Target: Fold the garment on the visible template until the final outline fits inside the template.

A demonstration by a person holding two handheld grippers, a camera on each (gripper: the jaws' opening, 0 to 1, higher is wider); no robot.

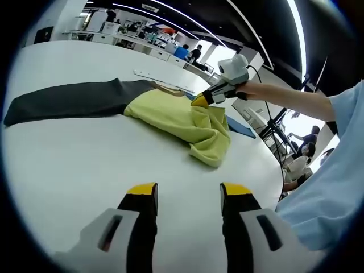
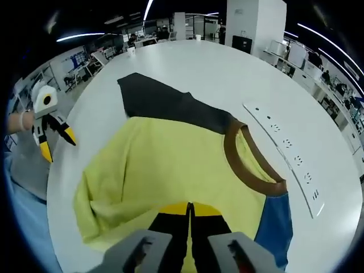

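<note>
Nearest in the left gripper view, the left tongs point(image 1: 187, 199) are held wide apart over the bare white round worktop point(image 1: 85, 170), gripping nothing. Beyond them the yellow knit shirt with a brown collar, dark grey sleeves and a blue side panel point(image 1: 182, 116) is spread on the worktop, and the right tongs point(image 1: 200, 101) are seen pinched on its far edge, where the cloth is bunched and turned over. In the right gripper view the right tongs point(image 2: 190, 213) are closed on the yellow cloth, with the brown collar point(image 2: 250, 165) just past them and one dark grey sleeve point(image 2: 165, 102) stretched out farther away. The long axis of the garment is judged to run from that outstretched sleeve through the yellow body towards the blue panel point(image 2: 276, 224), with the neck opening turned towards a long white strip with marks point(image 2: 284, 151) lying beside it. Only a first fold seems begun; the sleeve is yet to be brought in. No template outline can be made out.
</note>
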